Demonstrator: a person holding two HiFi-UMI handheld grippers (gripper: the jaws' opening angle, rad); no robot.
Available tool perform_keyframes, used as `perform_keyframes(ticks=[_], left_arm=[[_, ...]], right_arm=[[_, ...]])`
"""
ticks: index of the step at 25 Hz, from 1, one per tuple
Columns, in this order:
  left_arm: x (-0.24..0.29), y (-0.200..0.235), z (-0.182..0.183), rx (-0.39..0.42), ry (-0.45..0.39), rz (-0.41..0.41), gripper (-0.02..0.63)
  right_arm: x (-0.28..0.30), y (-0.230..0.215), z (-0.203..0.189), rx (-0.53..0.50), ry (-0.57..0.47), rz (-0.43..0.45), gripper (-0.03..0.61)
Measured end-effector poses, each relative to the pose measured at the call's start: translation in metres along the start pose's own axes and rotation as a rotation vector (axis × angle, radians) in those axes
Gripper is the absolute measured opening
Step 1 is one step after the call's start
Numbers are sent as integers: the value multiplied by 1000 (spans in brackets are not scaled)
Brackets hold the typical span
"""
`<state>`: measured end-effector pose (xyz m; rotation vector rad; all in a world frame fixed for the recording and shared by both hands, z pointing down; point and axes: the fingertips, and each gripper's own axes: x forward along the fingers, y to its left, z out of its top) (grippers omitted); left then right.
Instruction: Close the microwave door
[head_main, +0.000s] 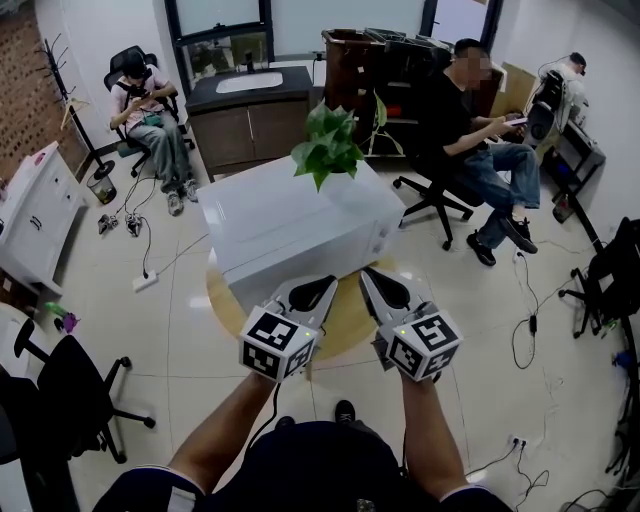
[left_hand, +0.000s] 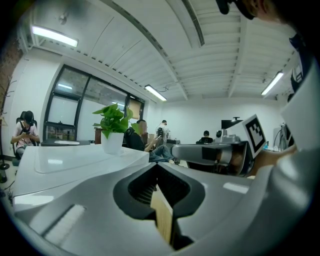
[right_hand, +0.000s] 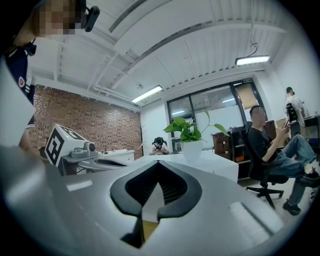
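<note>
A white microwave (head_main: 290, 225) stands on a round wooden table (head_main: 350, 322), with a potted green plant (head_main: 328, 148) on its top. From the head view it looks like a closed box, and I see no door standing out. Both grippers hover at its near front edge, side by side. My left gripper (head_main: 326, 285) is shut with nothing in it, and so is my right gripper (head_main: 368, 274). In the left gripper view the jaws (left_hand: 156, 167) meet just short of the white top (left_hand: 75, 160). The right gripper view shows its jaws (right_hand: 159, 165) closed before the plant (right_hand: 189, 132).
One person sits in a chair at the back left (head_main: 150, 110) and another at the back right (head_main: 480, 130). A dark cabinet (head_main: 250, 115) stands behind the table. A black office chair (head_main: 70, 395) is at my near left. Cables (head_main: 530, 320) lie on the tiled floor.
</note>
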<state>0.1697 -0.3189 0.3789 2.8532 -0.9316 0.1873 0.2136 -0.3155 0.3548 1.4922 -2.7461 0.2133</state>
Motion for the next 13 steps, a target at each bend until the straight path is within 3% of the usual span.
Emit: perform_keyframes(ticks=[13], left_arm=[[-3, -1, 2, 5, -6, -11, 12]], right_arm=[[0, 5, -1, -7, 5, -2, 2]])
